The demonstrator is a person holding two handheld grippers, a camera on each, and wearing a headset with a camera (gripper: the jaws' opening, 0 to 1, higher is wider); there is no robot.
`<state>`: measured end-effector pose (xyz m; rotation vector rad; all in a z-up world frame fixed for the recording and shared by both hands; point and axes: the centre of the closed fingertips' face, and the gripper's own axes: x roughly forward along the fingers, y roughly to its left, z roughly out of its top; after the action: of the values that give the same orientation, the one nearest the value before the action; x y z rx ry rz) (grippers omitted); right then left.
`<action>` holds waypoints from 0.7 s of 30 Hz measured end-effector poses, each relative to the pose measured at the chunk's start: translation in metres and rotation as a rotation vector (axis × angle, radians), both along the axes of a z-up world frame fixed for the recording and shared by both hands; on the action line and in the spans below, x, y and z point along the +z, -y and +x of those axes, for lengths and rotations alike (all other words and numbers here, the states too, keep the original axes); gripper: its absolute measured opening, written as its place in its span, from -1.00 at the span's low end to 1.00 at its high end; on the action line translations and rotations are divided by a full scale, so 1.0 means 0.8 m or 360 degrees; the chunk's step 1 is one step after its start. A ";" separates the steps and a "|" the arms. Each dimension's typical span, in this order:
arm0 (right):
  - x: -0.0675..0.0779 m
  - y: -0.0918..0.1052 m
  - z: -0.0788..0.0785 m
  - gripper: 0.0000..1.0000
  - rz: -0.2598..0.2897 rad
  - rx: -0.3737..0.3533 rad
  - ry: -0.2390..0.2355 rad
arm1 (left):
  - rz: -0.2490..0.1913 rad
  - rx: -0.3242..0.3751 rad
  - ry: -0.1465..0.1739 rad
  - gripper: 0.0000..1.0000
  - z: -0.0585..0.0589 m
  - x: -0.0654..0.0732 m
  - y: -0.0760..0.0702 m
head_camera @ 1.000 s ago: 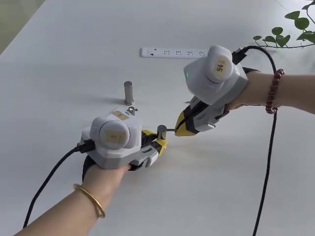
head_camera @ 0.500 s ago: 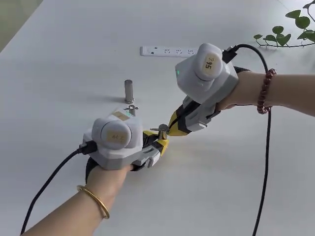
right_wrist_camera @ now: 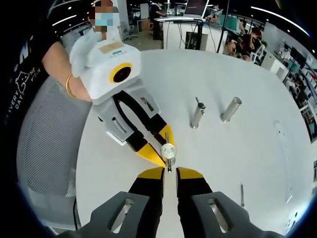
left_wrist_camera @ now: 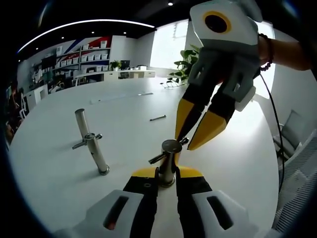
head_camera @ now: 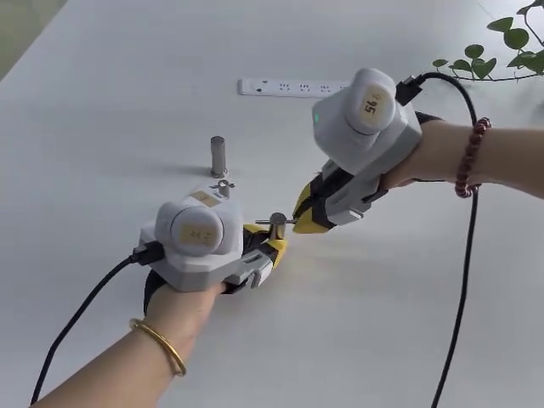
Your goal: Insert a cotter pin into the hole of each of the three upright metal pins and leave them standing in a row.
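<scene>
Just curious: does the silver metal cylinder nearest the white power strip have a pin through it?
No, the silver metal cylinder stands bare.

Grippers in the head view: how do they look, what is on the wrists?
The left gripper and right gripper: pale grey housings, round cream numbered labels, black claws tipped yellow, black cables. Gold bangle on left wrist, red bead bracelet on right.

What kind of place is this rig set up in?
Probably an open office or lab workspace. There is a large white table with a power strip on it and a leafy plant at its edge. Stocked wall shelves and desks with monitors stand behind.
</scene>
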<state>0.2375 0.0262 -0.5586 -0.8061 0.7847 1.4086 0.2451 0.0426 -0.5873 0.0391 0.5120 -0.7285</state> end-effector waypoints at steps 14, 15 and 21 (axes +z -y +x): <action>0.000 -0.007 -0.001 -1.00 0.0010 0.0044 0.0049 | 0.0001 -0.0005 -0.0002 -0.77 0.000 -0.001 0.000; 0.000 -0.008 -0.001 -1.00 0.0013 0.0043 0.0049 | 0.0001 -0.0005 -0.0003 -0.77 0.000 -0.001 0.000; -0.001 -0.012 0.000 -1.00 0.0017 0.0058 0.0055 | 0.0000 -0.0003 -0.0005 -0.77 0.000 -0.001 0.000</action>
<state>0.2376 0.0361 -0.5594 -0.8381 0.7382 1.4264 0.2453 0.0428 -0.5881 0.0384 0.5152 -0.7306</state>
